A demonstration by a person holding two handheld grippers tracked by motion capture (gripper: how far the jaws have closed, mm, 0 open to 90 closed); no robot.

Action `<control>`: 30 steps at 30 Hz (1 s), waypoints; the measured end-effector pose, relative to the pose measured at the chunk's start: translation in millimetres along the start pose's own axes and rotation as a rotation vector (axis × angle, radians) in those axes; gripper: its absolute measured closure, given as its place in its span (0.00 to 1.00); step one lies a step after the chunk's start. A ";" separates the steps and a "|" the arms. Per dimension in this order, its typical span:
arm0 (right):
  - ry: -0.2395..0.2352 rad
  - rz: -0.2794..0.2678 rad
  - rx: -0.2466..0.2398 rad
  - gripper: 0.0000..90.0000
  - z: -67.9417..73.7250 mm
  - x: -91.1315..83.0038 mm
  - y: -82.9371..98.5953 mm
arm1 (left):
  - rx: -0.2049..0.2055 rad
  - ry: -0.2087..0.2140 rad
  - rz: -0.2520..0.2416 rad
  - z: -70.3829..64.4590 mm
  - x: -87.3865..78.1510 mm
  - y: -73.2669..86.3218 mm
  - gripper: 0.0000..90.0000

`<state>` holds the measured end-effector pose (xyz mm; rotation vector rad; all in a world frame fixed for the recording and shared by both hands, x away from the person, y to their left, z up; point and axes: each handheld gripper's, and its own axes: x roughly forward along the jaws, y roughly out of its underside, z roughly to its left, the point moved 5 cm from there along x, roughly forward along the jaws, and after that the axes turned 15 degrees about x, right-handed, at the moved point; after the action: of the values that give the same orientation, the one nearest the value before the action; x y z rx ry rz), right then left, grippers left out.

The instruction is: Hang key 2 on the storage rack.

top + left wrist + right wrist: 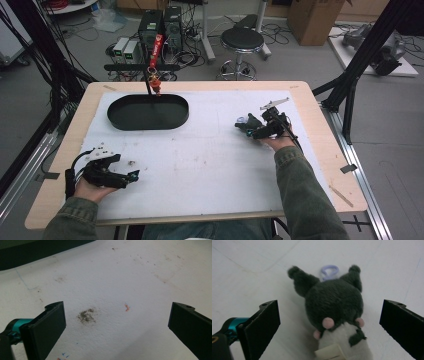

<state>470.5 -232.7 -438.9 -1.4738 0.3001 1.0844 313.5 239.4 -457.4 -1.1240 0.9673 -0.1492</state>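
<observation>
Two claws rest low on the white-covered worktop (210, 165), and neither holds anything yet. Nearest the person, the left claw (131, 176) lies at the front left corner of the sheet with its jaws spread wide; in the left gripper view only bare, stained sheet lies between them, with a grey smudge (86, 315) and a small orange fleck (127, 307).

Farther forward on the right side, the right claw (243, 126) is also spread wide, and the small plush toy (334, 305) lies on the sheet between its jaws, touched by neither. It has a dark grey head with two ears, pink spots, a whitish body and a lilac hanging loop (329, 271) at its top. In the high view the toy (243, 121) is little more than a dark lump at the claw's tip.

Beyond both, toward the far left of the worktop, sits a black oval tray (115, 117), seemingly empty. It is probably where the toy is meant to go, though nothing confirms this.

So the work appears to be at its start: the approach is made, while closing on the toy, lifting it and carrying it to the tray are all left.
</observation>
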 end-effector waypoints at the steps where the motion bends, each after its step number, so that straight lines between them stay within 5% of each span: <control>1: 0.009 0.016 0.011 0.02 -3.3 3.3 1.3 | -0.003 0.000 -0.004 -0.1 -0.3 -0.1 0.02; 7: 0.025 0.116 -0.006 0.08 -10.1 16.1 9.9 | -0.005 -0.004 0.007 0.6 0.3 1.5 0.02; 15: 0.089 0.178 -0.047 0.48 -5.0 16.9 13.3 | -0.002 0.001 0.012 -0.4 0.8 2.4 0.02; 23: -0.063 0.087 -0.015 0.53 11.5 -1.4 4.4 | -0.005 0.011 0.006 -0.7 1.5 1.9 0.02; 30: -0.084 0.119 0.002 0.53 18.5 -7.9 7.4 | -0.001 0.015 0.006 -0.5 1.0 1.7 0.02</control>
<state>452.8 -221.3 -434.9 -1.4184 0.3331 1.2380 313.2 239.3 -459.4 -1.1218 0.9841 -0.1527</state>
